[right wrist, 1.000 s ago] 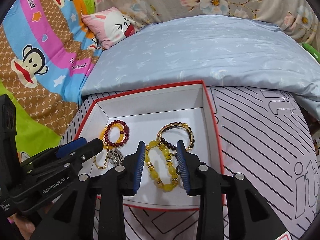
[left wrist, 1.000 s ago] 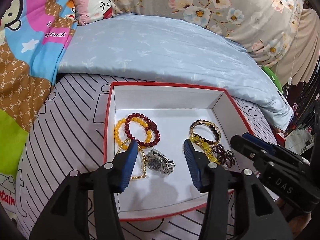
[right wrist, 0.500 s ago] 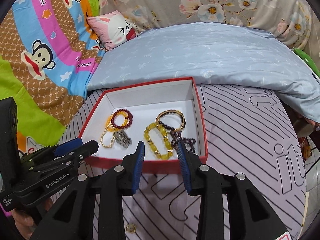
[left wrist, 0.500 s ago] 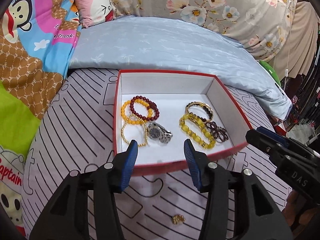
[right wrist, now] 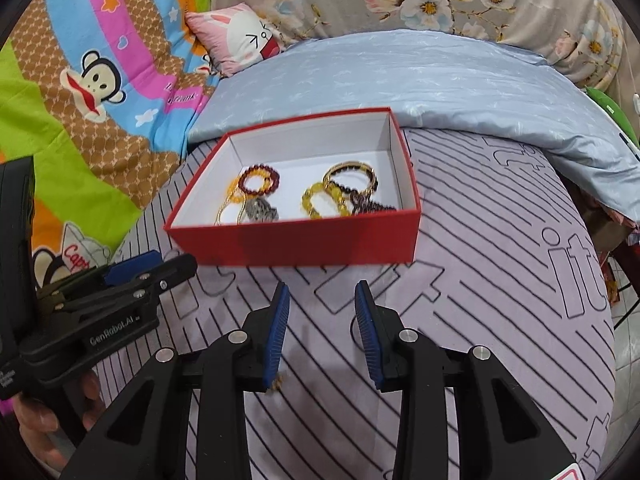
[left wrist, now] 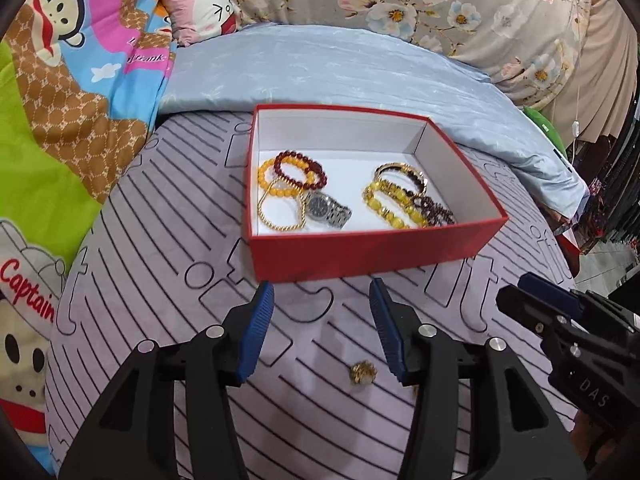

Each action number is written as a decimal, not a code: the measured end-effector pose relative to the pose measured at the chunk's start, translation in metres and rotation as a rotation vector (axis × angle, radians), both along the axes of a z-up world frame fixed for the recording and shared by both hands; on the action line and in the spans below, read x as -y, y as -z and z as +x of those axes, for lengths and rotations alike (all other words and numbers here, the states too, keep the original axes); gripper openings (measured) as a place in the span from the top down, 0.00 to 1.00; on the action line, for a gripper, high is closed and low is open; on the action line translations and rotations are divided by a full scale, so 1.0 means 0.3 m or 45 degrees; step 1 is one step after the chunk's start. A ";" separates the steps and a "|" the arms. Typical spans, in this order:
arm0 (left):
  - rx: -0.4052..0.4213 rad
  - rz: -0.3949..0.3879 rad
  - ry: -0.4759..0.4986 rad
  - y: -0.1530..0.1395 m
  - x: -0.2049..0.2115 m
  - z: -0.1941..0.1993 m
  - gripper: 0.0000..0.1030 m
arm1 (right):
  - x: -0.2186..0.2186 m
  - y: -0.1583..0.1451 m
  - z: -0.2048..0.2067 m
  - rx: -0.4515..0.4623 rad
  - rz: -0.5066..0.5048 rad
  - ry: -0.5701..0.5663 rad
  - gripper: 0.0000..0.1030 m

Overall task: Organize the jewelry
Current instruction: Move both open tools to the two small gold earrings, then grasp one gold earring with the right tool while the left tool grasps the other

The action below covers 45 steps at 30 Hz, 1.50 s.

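A: Where is the jewelry?

B: Most of it lies in the red cardboard box with the white inside (left wrist: 372,250), which sits on the lilac cushion with black stripes (left wrist: 168,240). At the left of the box a dark red bead bracelet (left wrist: 302,170) overlaps an orange-yellow bead bracelet (left wrist: 266,174), with a thin gold chain bracelet (left wrist: 280,214) and a silver wristwatch (left wrist: 326,209) nearer the front wall.

A: And the right side?

B: A gold bangle with dark beads (left wrist: 400,172), a chunky yellow bead bracelet (left wrist: 390,204) and a dark brown bead bracelet (left wrist: 434,212), bunched together and touching.

A: Anything outside?

B: A small gold ring-like piece (left wrist: 363,372) lies on the cushion, near side of the box, just beside the left gripper's (left wrist: 322,330) right pad.

A: The claws?

B: The left gripper gapes wide and empty. The right gripper (right wrist: 322,334) is also spread apart, holding nothing, short of the box's near wall.
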<state>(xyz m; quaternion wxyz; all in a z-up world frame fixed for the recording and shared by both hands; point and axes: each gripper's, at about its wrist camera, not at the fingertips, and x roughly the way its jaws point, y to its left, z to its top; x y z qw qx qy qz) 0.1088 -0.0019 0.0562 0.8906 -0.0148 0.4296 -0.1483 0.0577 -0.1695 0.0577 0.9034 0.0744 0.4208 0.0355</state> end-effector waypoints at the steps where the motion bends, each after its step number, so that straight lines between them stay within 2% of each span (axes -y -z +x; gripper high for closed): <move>1: -0.005 0.006 -0.003 0.008 -0.005 -0.008 0.54 | -0.003 0.011 -0.013 -0.011 0.001 -0.008 0.67; 12: -0.057 0.052 -0.022 0.073 -0.040 -0.086 0.54 | -0.069 0.126 -0.095 -0.098 0.019 -0.078 0.67; 23: -0.096 0.068 -0.013 0.122 -0.060 -0.132 0.54 | -0.145 0.190 -0.088 -0.143 0.015 -0.140 0.68; 28: -0.103 0.063 -0.004 0.128 -0.052 -0.135 0.54 | -0.162 0.205 -0.075 -0.147 -0.003 -0.146 0.72; 33: -0.112 0.055 0.011 0.135 -0.042 -0.138 0.54 | -0.172 0.212 -0.065 -0.138 -0.043 -0.145 0.85; 39: -0.110 0.047 0.040 0.135 -0.019 -0.146 0.53 | -0.172 0.212 -0.064 -0.131 -0.056 -0.145 0.86; 45: -0.102 0.032 0.064 0.129 0.013 -0.148 0.50 | -0.123 0.199 -0.070 -0.132 -0.015 -0.101 0.86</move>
